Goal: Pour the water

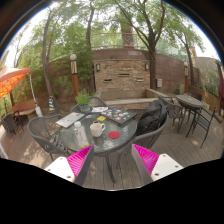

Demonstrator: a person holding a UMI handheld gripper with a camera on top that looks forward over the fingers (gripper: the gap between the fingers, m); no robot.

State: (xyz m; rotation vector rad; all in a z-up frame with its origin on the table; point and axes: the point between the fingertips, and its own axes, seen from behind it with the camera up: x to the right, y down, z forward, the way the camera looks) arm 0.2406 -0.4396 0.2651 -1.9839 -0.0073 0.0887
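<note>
Patio furniture filled an outdoor deck as the gripper (111, 160) hung with its fingers spread wide and nothing between them, pink pads (80, 160) facing inward. An orange umbrella (12, 78) stood at the far left. Beyond the fingers, a round glass table (95, 140) carried a potted plant (84, 99) near its far edge, a white cup (97, 129) toward its middle and papers (70, 119) at its left side. Dark chairs (152, 125) ringed the table, with a second table (189, 101) at right before a brick wall (122, 72).
</note>
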